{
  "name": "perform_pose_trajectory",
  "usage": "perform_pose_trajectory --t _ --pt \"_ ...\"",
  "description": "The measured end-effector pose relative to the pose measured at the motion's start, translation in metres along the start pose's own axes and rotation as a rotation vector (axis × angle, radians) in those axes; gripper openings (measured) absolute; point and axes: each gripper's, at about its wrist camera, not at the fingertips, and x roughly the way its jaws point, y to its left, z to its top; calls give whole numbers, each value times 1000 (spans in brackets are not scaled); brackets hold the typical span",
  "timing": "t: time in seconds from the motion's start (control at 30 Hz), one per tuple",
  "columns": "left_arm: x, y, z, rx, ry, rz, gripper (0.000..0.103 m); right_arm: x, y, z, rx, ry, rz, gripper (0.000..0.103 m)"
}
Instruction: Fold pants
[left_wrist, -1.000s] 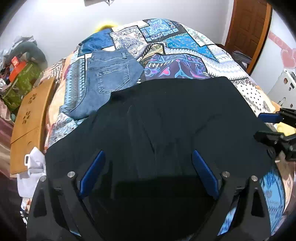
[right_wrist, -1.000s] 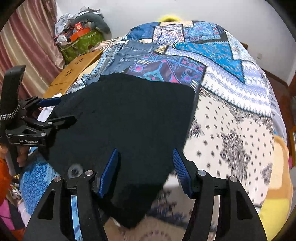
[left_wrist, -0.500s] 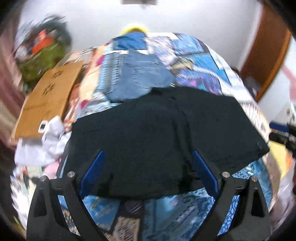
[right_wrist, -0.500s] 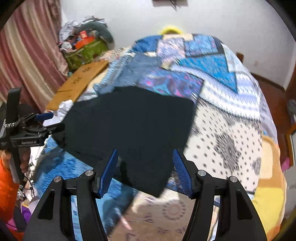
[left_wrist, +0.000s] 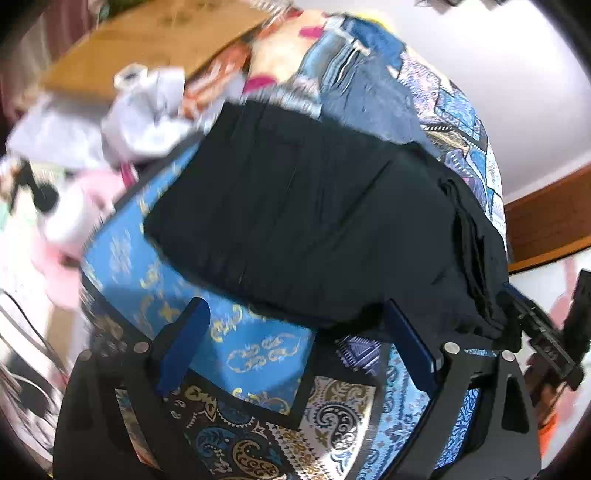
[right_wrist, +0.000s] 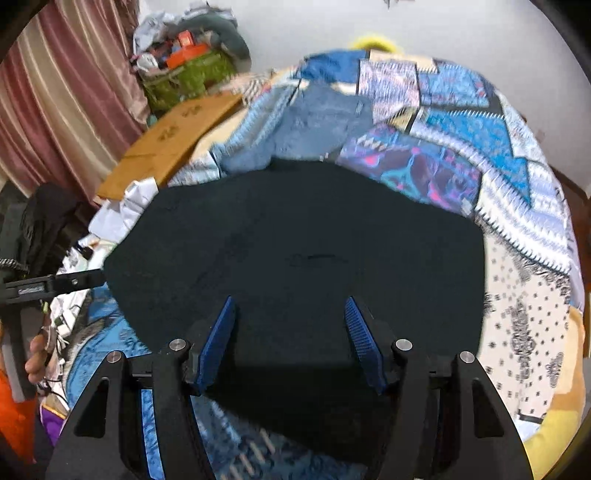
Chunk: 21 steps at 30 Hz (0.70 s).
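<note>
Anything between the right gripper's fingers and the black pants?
Nothing: in the right wrist view the right gripper stands open directly over the black pants, with no other item between.

The pants are plain black, with no pattern. Under them the bedspread is a patchwork: bright blue panels with gold scrollwork, white patches with black dots and medallions, a purple square with pink and teal shapes, blue-and-white zigzag bands, and black paisley in gold and white. The jeans beyond are faded blue denim. The board beside the bed is honey-brown wood. The curtain is striped dusty pink and cream. Both grippers, left and right, are black with blue pads.
</note>
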Motion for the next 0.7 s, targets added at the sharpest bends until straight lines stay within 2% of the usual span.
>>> perform_pose_trajectory --t 0.13,0.23,0.37,0.5,0.6,0.67,0.7 --pt "18 9 1 -72 86 -136 96 -1 3 -8 -52 -8 -2 61" --pt "28 14 9 -112 109 -193 96 -1 2 -10 -56 -5 14 62" --pt "43 15 27 -152 128 -204 96 0 2 -10 -52 -5 25 63" --pt "50 10 46 -170 79 -155 93 -1 2 -11 -51 -9 34 64" --pt "45 7 55 -168 5 -79 76 -2 1 -13 -48 -13 44 64" --pt "41 9 59 -139 -45 16 41 -2 1 -14 -46 -15 49 64" --pt "41 10 61 -128 -58 39 36 -2 1 -14 -45 -16 52 64"
